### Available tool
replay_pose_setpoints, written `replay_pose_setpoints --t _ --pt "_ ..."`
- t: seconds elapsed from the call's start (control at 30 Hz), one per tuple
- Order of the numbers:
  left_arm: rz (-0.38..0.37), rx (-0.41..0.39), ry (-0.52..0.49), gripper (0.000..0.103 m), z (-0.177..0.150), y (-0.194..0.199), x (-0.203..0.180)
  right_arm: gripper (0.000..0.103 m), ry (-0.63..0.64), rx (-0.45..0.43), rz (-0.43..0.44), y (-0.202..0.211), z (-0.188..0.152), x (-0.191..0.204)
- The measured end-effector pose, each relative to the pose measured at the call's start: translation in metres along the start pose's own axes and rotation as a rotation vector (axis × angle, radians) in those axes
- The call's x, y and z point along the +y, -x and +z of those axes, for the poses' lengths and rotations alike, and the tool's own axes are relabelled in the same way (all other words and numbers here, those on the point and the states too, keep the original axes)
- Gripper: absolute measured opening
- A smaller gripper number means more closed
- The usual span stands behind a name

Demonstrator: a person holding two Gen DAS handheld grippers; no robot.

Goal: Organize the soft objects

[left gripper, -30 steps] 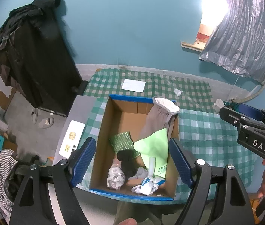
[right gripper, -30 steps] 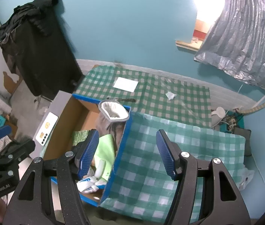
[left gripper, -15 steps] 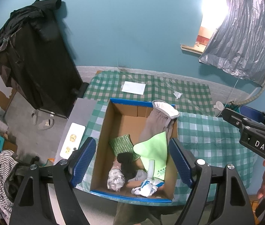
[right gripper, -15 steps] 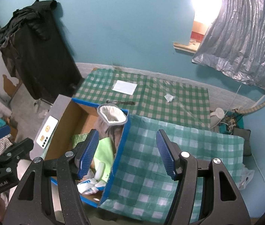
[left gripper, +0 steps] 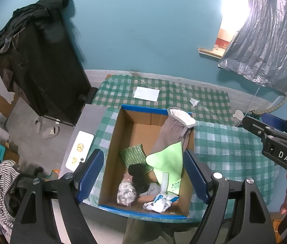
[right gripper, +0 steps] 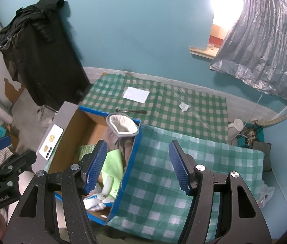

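1. With both tools held high above the table, I have the left gripper spread wide and holding nothing; its blue pads frame the cardboard box from above.
2. My right gripper is just as wide and just as empty, sitting over the box's right wall and the checked tablecloth beside it.
3. The soft things lie inside the box: a grey sleeve-like glove leans against the right wall with its white cuff hanging over the rim, a light green cloth lies below it, a green textured pad sits mid-floor, something black is beside it, and crumpled white-and-blue pieces rest at the near end.
4. Outside the box I see only a small white scrap and a sheet of paper on the far cloth.
5. I judge the sorting nearly finished; the draped cuff is the loose end.
6. To tidy it, I would lower the right tool straight down at the cuff, pinch fabric only, clear of the cardboard edge, then lift slightly and push inward so the sleeve folds down without dragging the green cloth.
7. Keeping the left tool off the box's near wall should stop it sliding.
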State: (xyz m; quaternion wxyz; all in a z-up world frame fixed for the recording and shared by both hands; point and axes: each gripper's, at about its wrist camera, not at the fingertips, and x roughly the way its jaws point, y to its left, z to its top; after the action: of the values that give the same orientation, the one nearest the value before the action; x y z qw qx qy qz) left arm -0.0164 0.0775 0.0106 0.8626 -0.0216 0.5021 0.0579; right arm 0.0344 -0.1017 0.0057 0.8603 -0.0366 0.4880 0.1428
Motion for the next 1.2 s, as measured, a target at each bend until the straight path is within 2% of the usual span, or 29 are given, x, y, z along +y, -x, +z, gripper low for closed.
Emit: replay_pose_setpoints --t 1.2 --pt "0.002 0.019 0.007 0.082 -0.0054 -0.001 -0.0046 0.063 -0.002 0.013 0.002 -0.0039 -0.0069 -0.0012"
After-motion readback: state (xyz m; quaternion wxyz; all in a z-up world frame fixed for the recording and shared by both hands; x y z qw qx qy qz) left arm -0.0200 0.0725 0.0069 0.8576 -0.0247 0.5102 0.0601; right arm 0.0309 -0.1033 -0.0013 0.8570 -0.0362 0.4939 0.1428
